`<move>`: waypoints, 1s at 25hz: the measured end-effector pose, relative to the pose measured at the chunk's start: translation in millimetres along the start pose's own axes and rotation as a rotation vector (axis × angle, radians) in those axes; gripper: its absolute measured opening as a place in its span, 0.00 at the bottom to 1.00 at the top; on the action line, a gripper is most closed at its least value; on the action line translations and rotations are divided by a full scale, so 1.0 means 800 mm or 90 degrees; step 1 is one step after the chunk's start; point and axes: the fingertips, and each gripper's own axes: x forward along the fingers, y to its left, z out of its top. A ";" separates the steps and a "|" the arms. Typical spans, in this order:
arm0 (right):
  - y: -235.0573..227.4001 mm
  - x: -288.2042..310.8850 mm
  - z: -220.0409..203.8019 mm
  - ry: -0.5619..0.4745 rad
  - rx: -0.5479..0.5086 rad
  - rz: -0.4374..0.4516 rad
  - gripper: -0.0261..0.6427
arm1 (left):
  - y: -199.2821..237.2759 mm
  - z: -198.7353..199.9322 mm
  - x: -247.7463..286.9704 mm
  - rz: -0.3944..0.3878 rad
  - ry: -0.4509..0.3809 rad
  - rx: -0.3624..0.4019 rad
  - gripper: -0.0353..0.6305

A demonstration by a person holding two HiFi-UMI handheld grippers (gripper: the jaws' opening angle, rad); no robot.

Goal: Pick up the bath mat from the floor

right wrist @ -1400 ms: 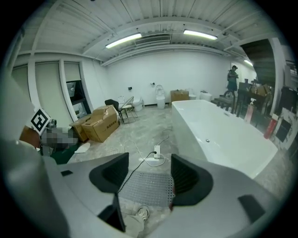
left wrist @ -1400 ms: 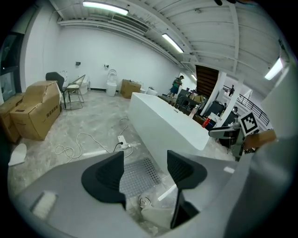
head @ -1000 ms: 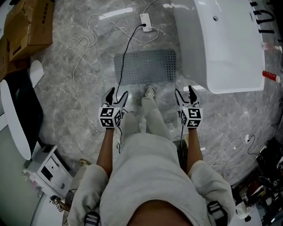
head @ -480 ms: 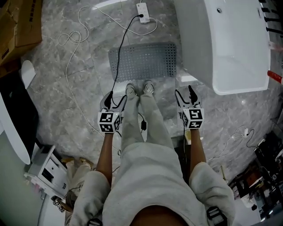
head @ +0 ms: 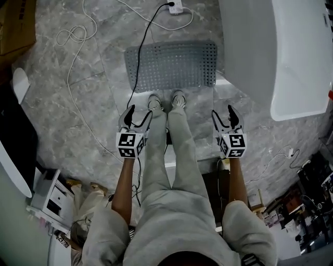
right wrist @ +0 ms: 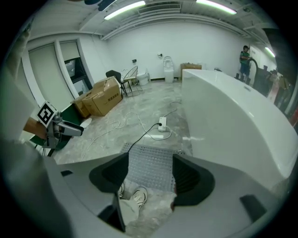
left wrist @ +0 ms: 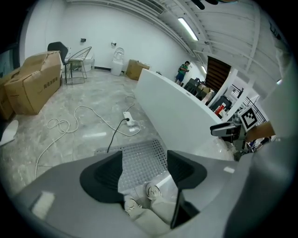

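Observation:
A grey perforated bath mat lies flat on the marble floor beside the white bathtub; it also shows as the mat and the mat in the gripper views. The person's shoes stand just short of its near edge. My left gripper is held at waist height, open, with nothing between its jaws. My right gripper is likewise open and empty. Both point forward toward the mat, well above it.
A black cable runs across the mat's left part to a white power strip. A white cord loops on the floor at left. Cardboard boxes stand far left; clutter lies at the right.
The person has stepped forward: both feet now stand together at the mat's near edge, and the mat sits closer in view. Both grippers stay open and level.

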 end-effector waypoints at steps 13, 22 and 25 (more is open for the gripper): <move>-0.017 0.114 -0.113 0.059 -0.010 0.012 0.44 | 0.076 -0.082 0.103 0.026 0.015 -0.017 0.49; -0.058 0.195 -0.180 0.093 -0.001 0.004 0.45 | 0.091 -0.130 0.162 0.015 0.023 -0.015 0.49; -0.077 0.226 -0.198 0.104 -0.001 -0.004 0.45 | 0.095 -0.146 0.180 0.007 0.030 -0.013 0.49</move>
